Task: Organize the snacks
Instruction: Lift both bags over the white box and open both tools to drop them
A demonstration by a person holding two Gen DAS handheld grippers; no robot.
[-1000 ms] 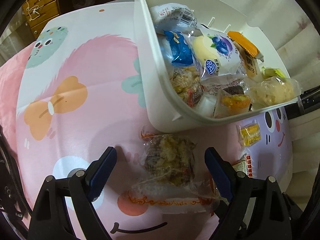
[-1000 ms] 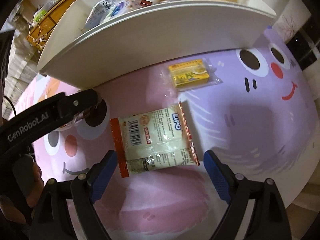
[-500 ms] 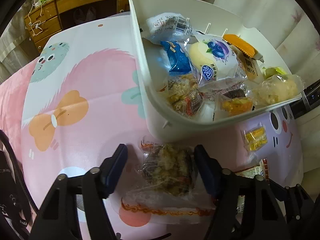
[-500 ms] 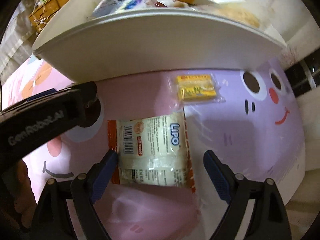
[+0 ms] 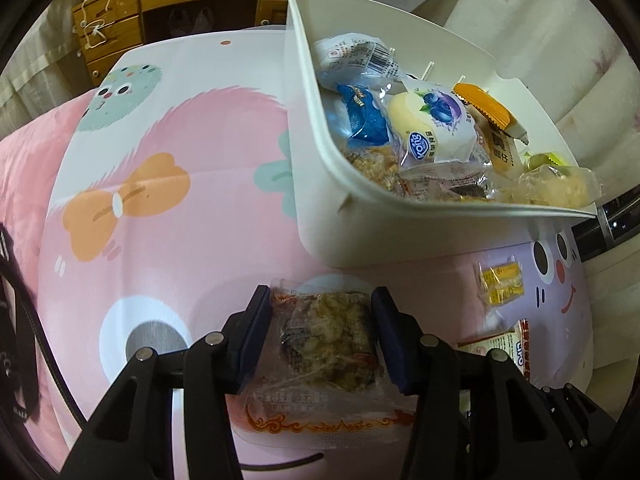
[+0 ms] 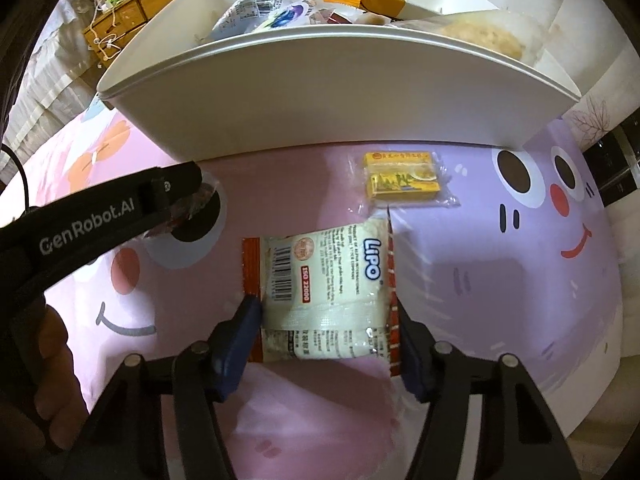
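The left gripper (image 5: 322, 332) pinches a clear-wrapped rice cake (image 5: 328, 338) in front of the white bin (image 5: 316, 184), its lower wrapper hidden. The right gripper (image 6: 326, 338) clamps a Lipo pack (image 6: 324, 280) before the bin; only its view shows the whole pack beside a yellow packet (image 6: 402, 178).

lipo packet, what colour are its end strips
Orange-red strips on a cream-white LIPO packet, clearest in the right wrist view.
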